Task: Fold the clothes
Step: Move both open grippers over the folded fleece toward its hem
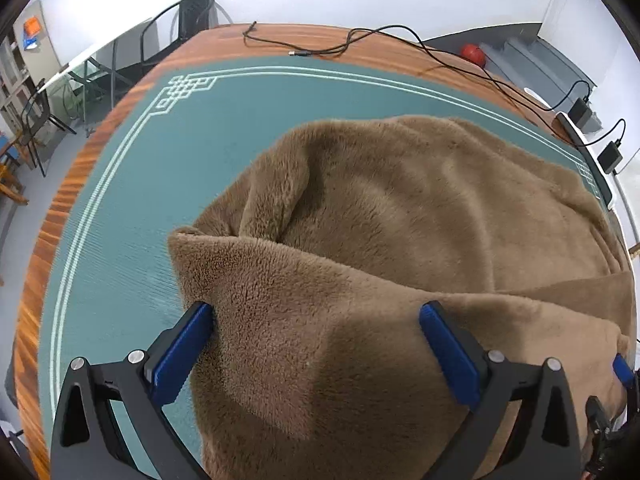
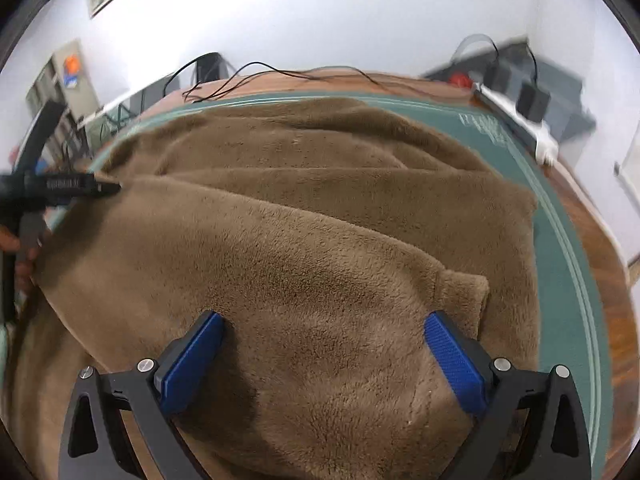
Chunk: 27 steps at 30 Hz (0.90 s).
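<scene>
Folding has begun: you have one flap of the brown fleece garment (image 1: pixel 400 220) doubled over beneath both spread grippers, left gripper (image 1: pixel 316 314) and right gripper (image 2: pixel 324 322); further folds remain.

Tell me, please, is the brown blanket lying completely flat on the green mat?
No, the brown blanket is bunched and folded over itself on the green mat.

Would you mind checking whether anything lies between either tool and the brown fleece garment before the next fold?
Nothing visible does. The left tool and right tool are both open directly over the brown fleece garment. The black cables lie at the table's far edge, off the green mat.
</scene>
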{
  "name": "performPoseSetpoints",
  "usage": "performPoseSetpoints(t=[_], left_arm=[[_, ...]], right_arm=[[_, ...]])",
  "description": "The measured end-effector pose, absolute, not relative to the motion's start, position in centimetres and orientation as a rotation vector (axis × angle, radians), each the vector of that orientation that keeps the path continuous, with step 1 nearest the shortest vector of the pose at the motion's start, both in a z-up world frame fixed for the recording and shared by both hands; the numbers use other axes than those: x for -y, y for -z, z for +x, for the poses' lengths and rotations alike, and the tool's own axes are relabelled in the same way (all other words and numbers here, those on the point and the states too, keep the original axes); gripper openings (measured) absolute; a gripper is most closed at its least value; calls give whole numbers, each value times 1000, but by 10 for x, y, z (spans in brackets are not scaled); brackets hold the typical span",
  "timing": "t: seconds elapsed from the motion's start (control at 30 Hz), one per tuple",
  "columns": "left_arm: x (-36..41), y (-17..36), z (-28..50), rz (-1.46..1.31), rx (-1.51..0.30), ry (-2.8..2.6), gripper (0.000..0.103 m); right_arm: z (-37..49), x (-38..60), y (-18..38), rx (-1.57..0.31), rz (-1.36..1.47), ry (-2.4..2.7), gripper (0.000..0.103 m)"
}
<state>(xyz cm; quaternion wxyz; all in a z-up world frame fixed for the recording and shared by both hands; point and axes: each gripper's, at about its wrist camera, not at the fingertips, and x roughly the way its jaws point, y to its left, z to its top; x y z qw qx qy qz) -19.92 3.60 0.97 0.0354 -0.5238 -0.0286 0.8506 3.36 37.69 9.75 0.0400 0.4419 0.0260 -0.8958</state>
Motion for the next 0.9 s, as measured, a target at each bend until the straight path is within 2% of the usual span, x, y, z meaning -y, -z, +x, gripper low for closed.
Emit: performPoseSetpoints(t=[0.07,0.3,0.43,0.53,0.67,0.9], left_arm=[[-36,-9,-199,-1591,89,-2618,103],[-35,-21,-195,-1604,99,-2599,103],[-37,-45,-170,-1558,108,-2538,103],[-45,-42,-149,-1590,16,-2450,103],[-56,-27,-129,-1630,-90,-2369,103],[-59,-15,-129,-1643,-102,-2389,103]], right_arm=[[34,-372,-93,-150,1339,2754,102],[32,-372,-100,-168,1400,2730,102],[55,-374,-128,-113,1370,2750,102],[82,-377,-136,-68,1385,2736,102],[108,-376,-117,-35,1488,2693,102],[119,-373,-88,-82,1535,2700,103]])
